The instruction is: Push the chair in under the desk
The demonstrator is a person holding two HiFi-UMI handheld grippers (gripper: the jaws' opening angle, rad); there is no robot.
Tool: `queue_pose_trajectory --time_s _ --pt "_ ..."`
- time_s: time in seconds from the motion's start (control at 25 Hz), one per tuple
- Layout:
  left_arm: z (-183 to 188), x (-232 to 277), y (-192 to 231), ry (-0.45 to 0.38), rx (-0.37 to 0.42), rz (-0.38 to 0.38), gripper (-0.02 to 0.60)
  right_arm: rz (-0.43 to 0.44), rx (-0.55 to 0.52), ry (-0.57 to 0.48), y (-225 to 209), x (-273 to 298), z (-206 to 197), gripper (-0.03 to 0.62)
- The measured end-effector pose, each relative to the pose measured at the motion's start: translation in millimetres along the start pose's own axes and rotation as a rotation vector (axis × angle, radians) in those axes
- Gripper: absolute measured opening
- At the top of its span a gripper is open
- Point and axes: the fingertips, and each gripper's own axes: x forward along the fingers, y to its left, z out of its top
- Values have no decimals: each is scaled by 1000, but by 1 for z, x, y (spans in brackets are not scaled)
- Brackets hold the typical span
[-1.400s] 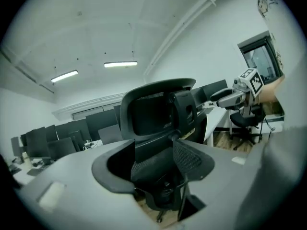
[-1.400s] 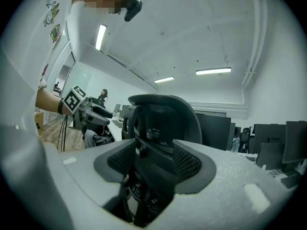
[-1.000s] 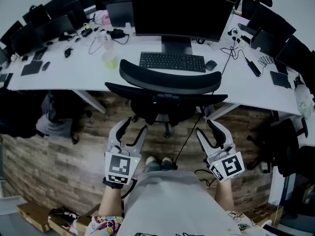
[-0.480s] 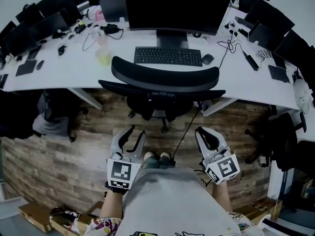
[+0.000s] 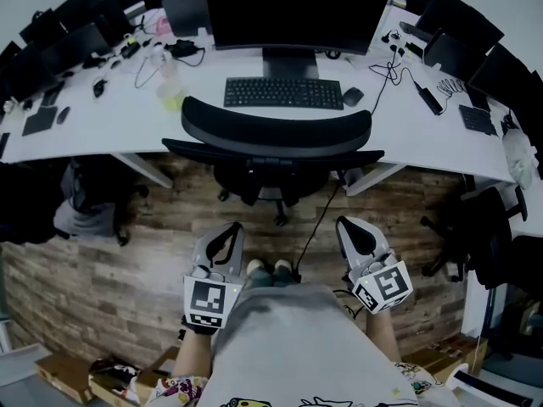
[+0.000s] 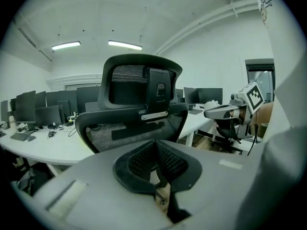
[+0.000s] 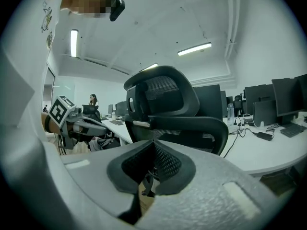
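Chair stands drawn up to the white desk, its seat under the desk edge, below the keyboard. We hold the left gripper and right gripper low, apart from the chair, each with jaws clenched together on nothing.

My left tongs and right tongs are matt grey plastic with black dimpled pads. The chair has a black mesh back in a matt plastic frame. The worktop is smooth and white, and the floor is rough-looking wood planks.
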Motion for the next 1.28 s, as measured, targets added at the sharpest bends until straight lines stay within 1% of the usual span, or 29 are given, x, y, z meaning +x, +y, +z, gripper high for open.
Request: queue_pose_trajectory --time_s 0.04,0.32,0.8,1.28 --pt "0 0 1 2 -4 3 12 -5 4 -2 -2 0 0 2" --pt "-4 1 2 18 -13 7 12 -30 18 -8 -9 0 0 0" --pt "-4 0 11 22 -13 32 12 -17 12 -20 -7 6 7 0" --pt "1 3 13 12 -7 40 12 -18 -23 -18 -8 8 12 0"
